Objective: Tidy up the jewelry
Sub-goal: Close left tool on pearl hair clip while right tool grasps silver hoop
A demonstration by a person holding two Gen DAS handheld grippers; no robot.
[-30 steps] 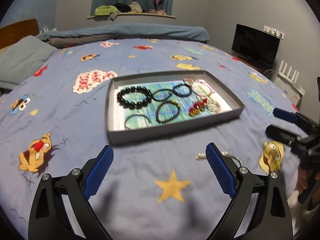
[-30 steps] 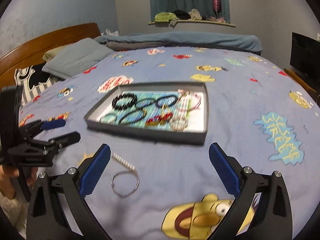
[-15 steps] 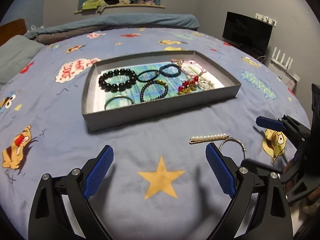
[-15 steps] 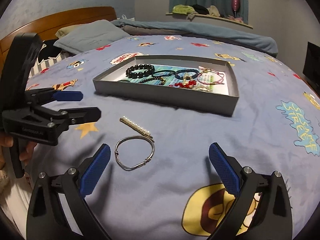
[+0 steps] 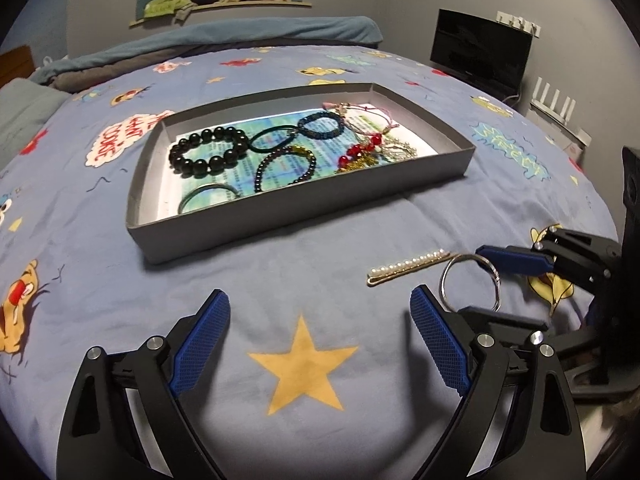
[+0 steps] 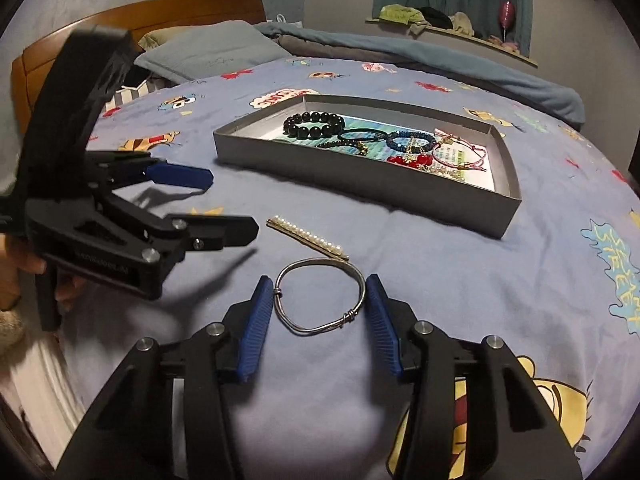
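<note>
The silver wire bangle lies flat on the bedspread, just in front of the grey tray and touching or almost touching the pearl hair clip at its 12 o'clock side. I judge the bangle light, thin and stiff, with a smooth metal surface likely to slip on the pads. It has a wire-wrapped joint at about 4 o'clock and a small knot at 9 o'clock. I would grip across the ring at 3 and 9 o'clock, so the hoop is pinched on its width and does not roll.

My right gripper is partly open, its jaws set only slightly wider than the bangle. The blue pads bracket the ring at 9 and 3 o'clock; they look just beside the wire, and I cannot tell whether either touches it. Nothing is held yet.

My left gripper is wide open and empty, above the star print, with the bangle off at its 2 o'clock.

The tray already holds the black bead bracelet and other pieces. Risk, in my judgement: closing could nudge the clip, or the thin wire could sink into the soft cloth under the pads.
</note>
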